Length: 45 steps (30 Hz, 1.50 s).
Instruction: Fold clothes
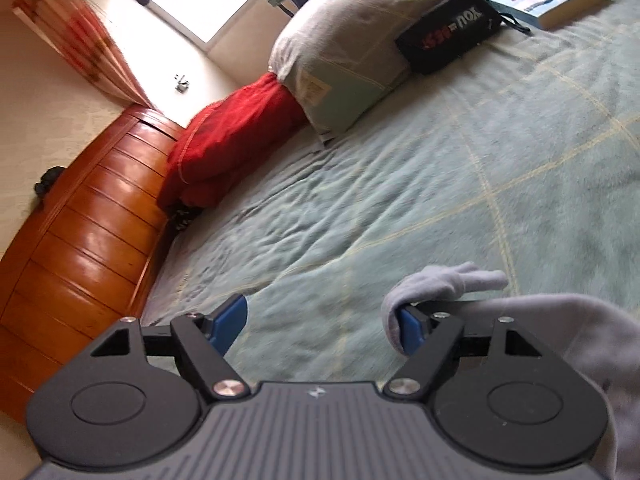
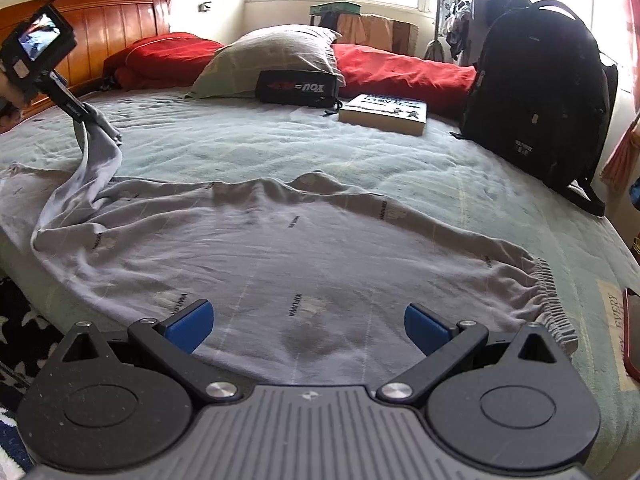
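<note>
A grey garment (image 2: 280, 240) with small printed lettering and an elastic waistband (image 2: 548, 292) lies spread flat on the green bedsheet (image 2: 360, 152). At the far left its corner rises off the bed, hanging from my left gripper (image 2: 80, 112). In the left wrist view the left gripper (image 1: 320, 308) stands wide, and the grey cloth (image 1: 440, 284) is draped over only the right fingertip (image 1: 410, 330), with nothing between the pads. My right gripper (image 2: 308, 320) stands open low over the garment's near edge, with nothing held.
A grey pillow (image 2: 272, 56), a black pouch (image 2: 298, 88) and a book (image 2: 384, 114) lie at the head of the bed. Red bedding (image 2: 400, 68) lies behind them. A black backpack (image 2: 536, 80) stands at the right, with a red phone (image 2: 632, 332) at the right edge. A wooden headboard (image 1: 88, 216) stands on the left.
</note>
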Motion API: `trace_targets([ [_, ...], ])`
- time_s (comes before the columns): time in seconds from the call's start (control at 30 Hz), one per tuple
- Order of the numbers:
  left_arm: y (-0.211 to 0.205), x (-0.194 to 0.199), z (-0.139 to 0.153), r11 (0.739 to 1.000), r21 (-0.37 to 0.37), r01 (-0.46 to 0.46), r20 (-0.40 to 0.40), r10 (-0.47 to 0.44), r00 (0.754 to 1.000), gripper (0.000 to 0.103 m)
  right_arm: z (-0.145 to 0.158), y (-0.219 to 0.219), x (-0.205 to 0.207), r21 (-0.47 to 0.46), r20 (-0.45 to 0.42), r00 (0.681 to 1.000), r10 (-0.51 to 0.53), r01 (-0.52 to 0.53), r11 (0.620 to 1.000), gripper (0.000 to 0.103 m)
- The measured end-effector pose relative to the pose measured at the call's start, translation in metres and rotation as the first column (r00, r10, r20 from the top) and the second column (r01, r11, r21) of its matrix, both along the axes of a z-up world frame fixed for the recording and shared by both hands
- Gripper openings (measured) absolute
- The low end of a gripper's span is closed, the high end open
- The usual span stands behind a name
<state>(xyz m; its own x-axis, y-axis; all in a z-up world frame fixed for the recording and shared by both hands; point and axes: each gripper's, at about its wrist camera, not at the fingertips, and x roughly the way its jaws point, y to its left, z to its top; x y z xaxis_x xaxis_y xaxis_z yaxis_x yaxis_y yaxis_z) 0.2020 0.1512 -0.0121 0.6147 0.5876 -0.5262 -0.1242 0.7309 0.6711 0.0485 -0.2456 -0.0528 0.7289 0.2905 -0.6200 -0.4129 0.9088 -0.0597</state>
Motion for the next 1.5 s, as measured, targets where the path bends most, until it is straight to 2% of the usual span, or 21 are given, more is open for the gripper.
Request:
trace_targets([
  [0.23,0.016,-0.037,0.017,0.999,-0.019,-0.034,0.064,0.035,0.997,0.078,0.000,0.005,-0.005,-0.002,-0.001,1.000,0.019,-0.019,1.000,0.103],
  [0.6,0.056,-0.082,0.017,0.990,-0.072,-0.121,0.086,0.127,0.988,0.078,0.002,0.015,-0.009,-0.013,-0.010,0.999,0.038,-0.038,0.999,0.103],
  [0.93,0.097,-0.116,-0.003,0.969,-0.164,-0.184,0.080,0.199,0.977,0.078,0.005,0.036,-0.012,-0.058,-0.015,0.997,0.072,-0.073,0.996,0.103],
  [1.3,0.125,-0.143,-0.024,0.947,-0.259,-0.191,0.075,0.216,0.973,0.079,0.010,0.061,-0.009,-0.101,-0.019,0.995,0.102,-0.104,0.989,0.103],
  [1.5,0.142,-0.157,-0.044,0.914,-0.349,-0.209,0.048,0.240,0.970,0.079,0.009,0.076,-0.006,-0.129,-0.032,0.993,0.117,-0.120,0.984,0.103],
])
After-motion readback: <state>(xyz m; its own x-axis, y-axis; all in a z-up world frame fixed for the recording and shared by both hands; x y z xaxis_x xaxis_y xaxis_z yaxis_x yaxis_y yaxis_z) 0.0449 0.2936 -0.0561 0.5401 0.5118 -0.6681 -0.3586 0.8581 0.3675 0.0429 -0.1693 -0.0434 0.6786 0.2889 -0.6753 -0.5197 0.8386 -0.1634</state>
